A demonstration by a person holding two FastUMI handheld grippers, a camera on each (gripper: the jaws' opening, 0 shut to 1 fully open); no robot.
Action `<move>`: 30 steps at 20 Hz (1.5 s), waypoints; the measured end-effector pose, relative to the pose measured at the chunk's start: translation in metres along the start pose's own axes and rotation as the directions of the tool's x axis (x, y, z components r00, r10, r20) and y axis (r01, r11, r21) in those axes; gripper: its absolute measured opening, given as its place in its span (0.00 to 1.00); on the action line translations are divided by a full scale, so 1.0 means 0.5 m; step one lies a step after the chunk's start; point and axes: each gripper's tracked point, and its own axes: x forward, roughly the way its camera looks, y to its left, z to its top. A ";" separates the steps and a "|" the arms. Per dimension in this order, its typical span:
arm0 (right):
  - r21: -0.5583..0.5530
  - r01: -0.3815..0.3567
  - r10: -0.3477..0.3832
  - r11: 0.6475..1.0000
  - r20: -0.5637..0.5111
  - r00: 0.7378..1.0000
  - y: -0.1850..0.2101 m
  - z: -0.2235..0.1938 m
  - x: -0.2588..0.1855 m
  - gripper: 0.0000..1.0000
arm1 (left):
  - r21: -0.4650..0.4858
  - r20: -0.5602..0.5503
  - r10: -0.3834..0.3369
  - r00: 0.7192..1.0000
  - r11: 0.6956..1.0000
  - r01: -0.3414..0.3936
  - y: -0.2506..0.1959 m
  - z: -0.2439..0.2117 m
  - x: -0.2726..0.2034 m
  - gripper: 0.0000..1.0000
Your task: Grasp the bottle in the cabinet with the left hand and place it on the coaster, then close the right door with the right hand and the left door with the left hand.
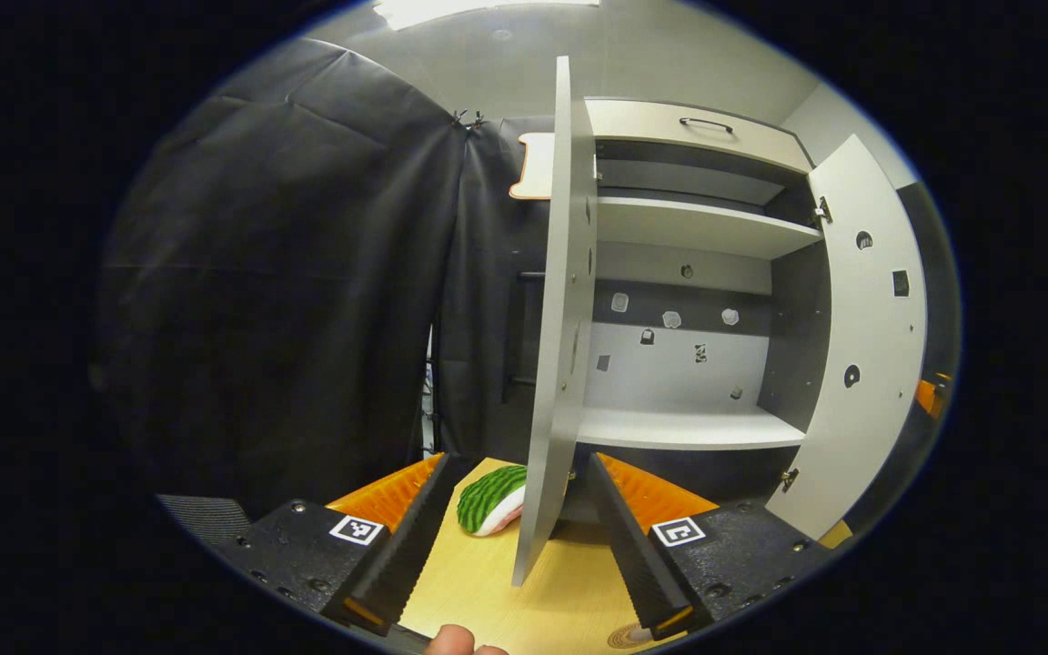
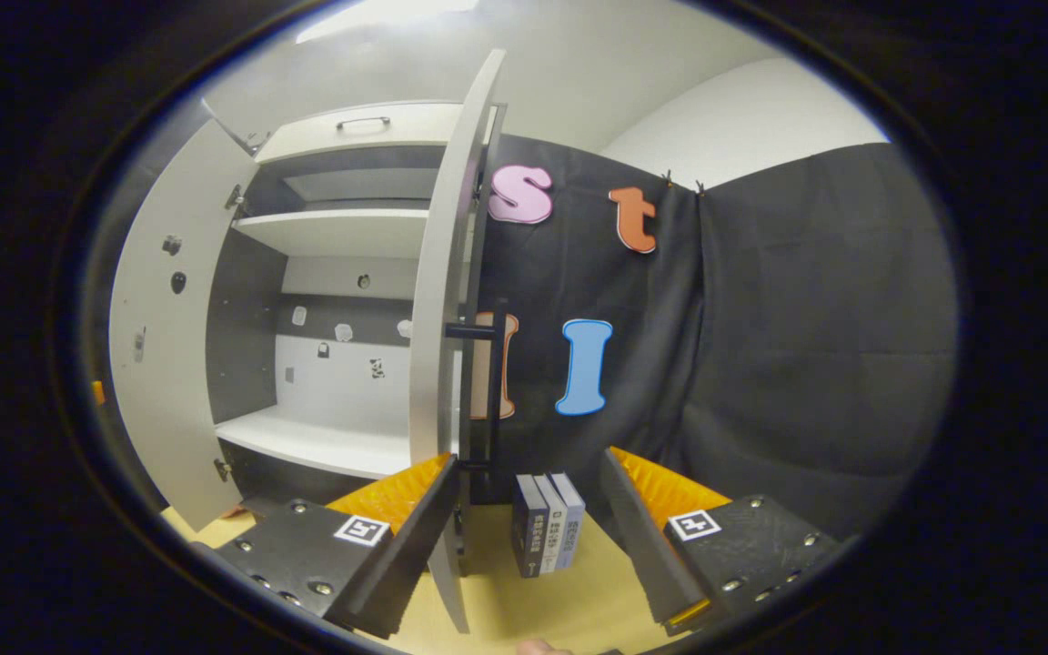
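The grey cabinet (image 1: 697, 428) stands with both doors swung out and its shelves bare. In the left gripper view its left door (image 1: 560, 318) is seen edge-on, close in front of my left gripper (image 1: 519, 459), which is open, the door's lower corner reaching down between the fingers. The right door (image 1: 861, 346) hangs open on the far side. A sliver of a round wooden coaster (image 1: 626, 635) peeks out beside the right finger. In the right gripper view the right door (image 2: 438, 318) with its black handle (image 2: 474, 332) stands edge-on by the left finger of my open right gripper (image 2: 531, 455).
A watermelon-slice toy (image 1: 492, 498) lies on the wooden table (image 1: 488, 591) left of the left door. Three upright books (image 2: 547, 523) stand on the table between the right gripper's fingers, against the black cloth wall. A closed drawer (image 1: 697, 127) tops the cabinet.
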 end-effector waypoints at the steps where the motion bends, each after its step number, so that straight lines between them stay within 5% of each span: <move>1: 0.002 0.000 0.000 1.000 -0.002 1.000 0.002 -0.001 -0.001 0.96 | -0.002 -0.003 0.004 1.000 1.000 -0.004 0.005 -0.002 -0.001 0.92; 16: 0.025 -0.083 0.083 0.996 -0.011 0.996 0.087 0.002 -0.010 0.93 | -0.036 -0.023 0.019 1.000 0.999 -0.020 0.027 -0.017 -0.002 0.92; 30: 0.069 -0.277 0.279 0.958 -0.032 0.960 0.279 0.003 0.006 0.93 | -0.055 -0.045 0.109 0.993 0.992 -0.112 0.114 -0.044 -0.025 0.92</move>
